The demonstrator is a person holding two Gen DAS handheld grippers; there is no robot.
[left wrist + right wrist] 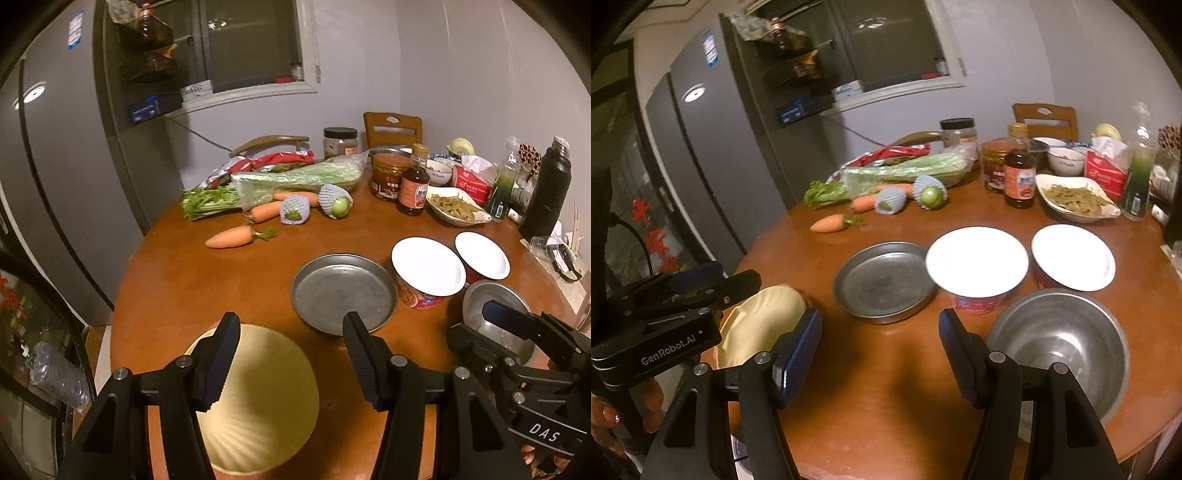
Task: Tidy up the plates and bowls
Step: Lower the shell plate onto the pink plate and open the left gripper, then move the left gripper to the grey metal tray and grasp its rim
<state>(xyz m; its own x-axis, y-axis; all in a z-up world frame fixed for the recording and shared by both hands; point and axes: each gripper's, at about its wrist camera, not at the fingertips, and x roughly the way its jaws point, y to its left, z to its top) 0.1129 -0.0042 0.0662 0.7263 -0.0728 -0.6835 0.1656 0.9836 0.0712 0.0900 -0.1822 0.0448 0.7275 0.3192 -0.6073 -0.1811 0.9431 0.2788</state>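
The left claw [291, 354] stands partly open with nothing between its pads, hanging above the near edge of the round wooden tabletop [229, 280]. Just beneath it lies the yellow plate [258, 398], flat at the tabletop's near rim. The right claw [881, 356] is likewise open and empty, over a bare stretch of wood; no earlier view is on hand to compare against.

Right beside the right claw sits the steel bowl [1060, 350], near the tabletop's edge. Between the two claws and a little farther out rests the shallow metal plate [343, 291], empty. Just beyond it, side by side, stand two red bowls, each with a white inside: the nearer red bowl [428, 269] almost touches the metal plate, and the farther red bowl [482, 254] sits to its right.

Farther back, carrots, greens, jars, a sauce bottle and a dish of food [458, 208] crowd the far half.

By my reading, the sorting has hardly begun: all five pieces lie separate, nothing stacked. Left to do is nesting the bowls together and piling the plates.
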